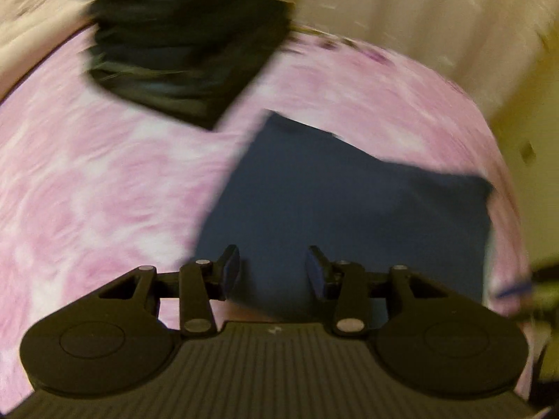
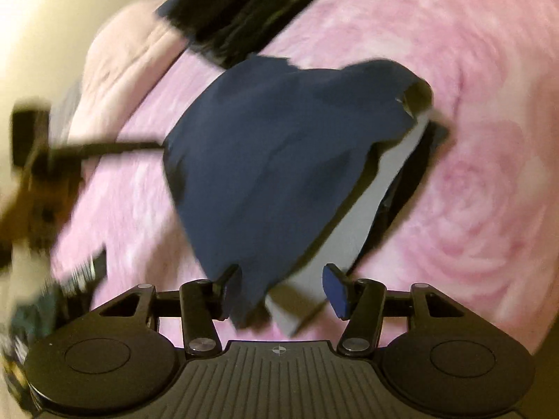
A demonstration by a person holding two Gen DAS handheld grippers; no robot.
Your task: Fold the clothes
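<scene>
1. Nearest in the right wrist view, the right gripper [image 2: 283, 288] stands with its jaws apart; the blue pad on one finger is bare and clear of any cloth.
2. A lower corner of the navy garment [image 2: 276, 160] hangs down into the gap between those fingers. It lies against the inner side of the finger on the picture's left, but the two pads are not pressing on it.
3. A pale grey layer [image 2: 353, 241] shows under the navy cloth on the right side, also reaching toward the gap.
4. In the left wrist view, the left gripper [image 1: 274, 270] has its jaws parted to a middling width, with nothing pinched between them.
5. The navy garment [image 1: 349, 209] lies just beyond and below those fingertips, spread flat on the pink blanket [image 1: 104, 192]; whether the tips touch it I cannot tell through the blur.
6. Off to the left in the right wrist view, the other gripper appears as a dark blurred shape just beside the garment's edge.
7. Farther back, a stack of dark folded clothes [image 1: 185, 56] sits on the pink blanket, apart from the navy garment.
8. Beyond the stack, pale curtains [image 1: 419, 10] hang.
</scene>
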